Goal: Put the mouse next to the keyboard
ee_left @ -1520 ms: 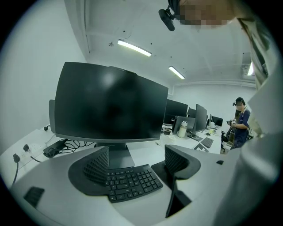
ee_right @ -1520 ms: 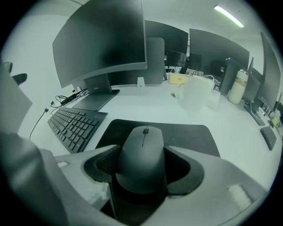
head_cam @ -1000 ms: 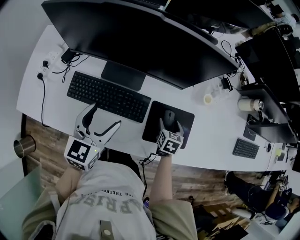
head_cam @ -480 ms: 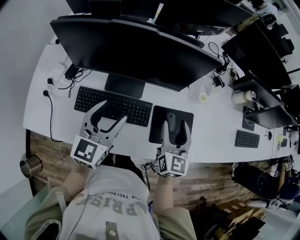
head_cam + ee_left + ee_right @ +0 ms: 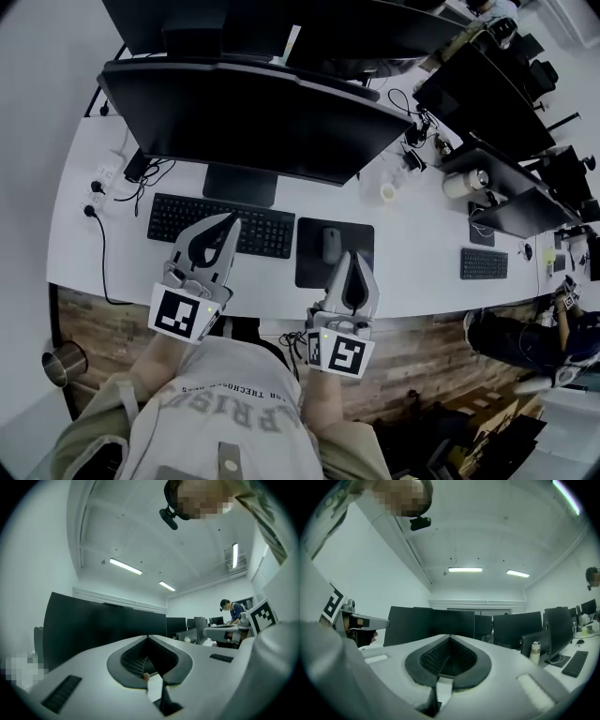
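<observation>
Lying on the upper middle of a black rectangular mouse pad (image 5: 309,264), the small dark grey computer mouse (image 5: 331,244) is apart from the flat black keyboard (image 5: 173,216), with a strip of bare pad between it and the keyboard's right end. The right claw (image 5: 355,254) hovers just beside the mouse on its near right, over the pad, and its own view (image 5: 450,636) shows the jaws pressed together with nothing between them. The step in hand looks like the reach for the mouse. To do it well, the jaws should open wide before descending, then straddle the mouse across its narrow width and close low on its smooth curved sides, where it is least likely to squirt out. A short carry or slide leftward should do, ending with the mouse parallel to the keyboard's right edge and clear of the keys. Whether a cable trails from it cannot be made out. The left claw (image 5: 229,220), likewise closed and empty (image 5: 148,636), hangs over the keyboard's near edge above the white table (image 5: 412,258) and should keep left, clear of the landing spot.
</observation>
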A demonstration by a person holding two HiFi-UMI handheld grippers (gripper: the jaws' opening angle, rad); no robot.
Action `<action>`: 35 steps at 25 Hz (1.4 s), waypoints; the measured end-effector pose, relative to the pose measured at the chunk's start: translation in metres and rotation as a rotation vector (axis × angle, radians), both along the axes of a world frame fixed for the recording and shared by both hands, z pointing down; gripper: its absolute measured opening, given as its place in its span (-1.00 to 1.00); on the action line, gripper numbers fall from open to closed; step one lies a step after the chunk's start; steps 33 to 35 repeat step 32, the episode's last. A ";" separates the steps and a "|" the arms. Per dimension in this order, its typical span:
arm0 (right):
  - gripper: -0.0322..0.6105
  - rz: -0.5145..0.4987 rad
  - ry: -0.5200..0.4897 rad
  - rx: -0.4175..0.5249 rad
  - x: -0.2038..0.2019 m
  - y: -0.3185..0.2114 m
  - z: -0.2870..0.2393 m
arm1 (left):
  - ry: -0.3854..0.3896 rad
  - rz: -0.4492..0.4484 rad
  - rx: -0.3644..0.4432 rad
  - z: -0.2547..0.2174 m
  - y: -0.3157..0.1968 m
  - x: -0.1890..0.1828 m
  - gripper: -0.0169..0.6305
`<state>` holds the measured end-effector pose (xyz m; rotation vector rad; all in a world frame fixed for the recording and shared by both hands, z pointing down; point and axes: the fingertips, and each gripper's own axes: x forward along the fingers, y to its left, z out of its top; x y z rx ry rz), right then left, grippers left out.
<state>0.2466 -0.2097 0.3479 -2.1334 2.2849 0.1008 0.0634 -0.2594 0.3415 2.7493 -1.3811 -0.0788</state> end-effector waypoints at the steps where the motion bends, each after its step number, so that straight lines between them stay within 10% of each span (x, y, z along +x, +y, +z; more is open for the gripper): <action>1: -0.89 0.005 0.002 0.011 -0.001 0.001 -0.005 | -0.005 0.003 0.006 -0.002 0.001 0.000 -0.91; 35: -0.90 0.079 0.089 0.052 0.011 0.000 -0.026 | -0.041 0.036 0.032 -0.003 -0.008 0.012 -0.91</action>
